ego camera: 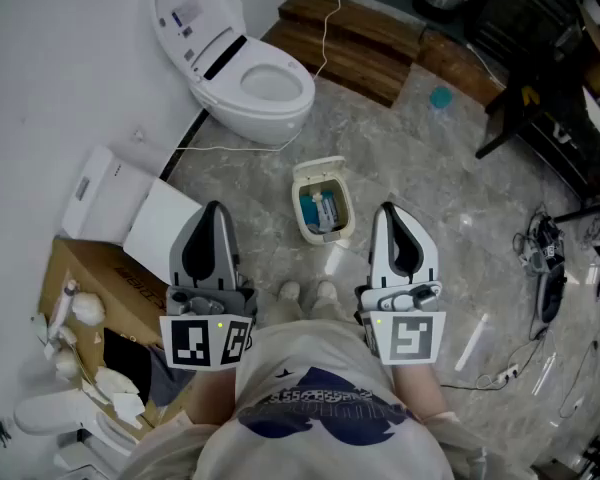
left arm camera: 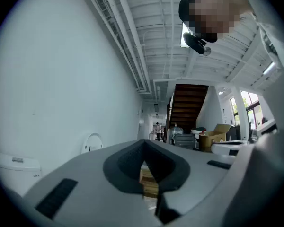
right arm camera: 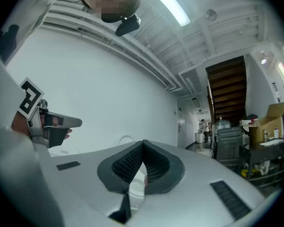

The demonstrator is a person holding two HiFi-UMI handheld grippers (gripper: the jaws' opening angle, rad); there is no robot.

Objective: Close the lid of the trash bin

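Note:
A small cream trash bin stands on the stone floor in the head view, just ahead of the person's shoes. Its lid is tipped back on the far side, and blue and white rubbish shows inside. My left gripper is held level near the body, to the left of the bin and apart from it, jaws shut on nothing. My right gripper is held the same way to the bin's right, also shut and empty. Both gripper views look level across the room and do not show the bin; the left gripper and right gripper show closed tips.
A white toilet stands against the wall beyond the bin, with a thin cord running past it. White cartons and an open cardboard box sit at the left. Wooden steps lie at the back; cables trail at the right.

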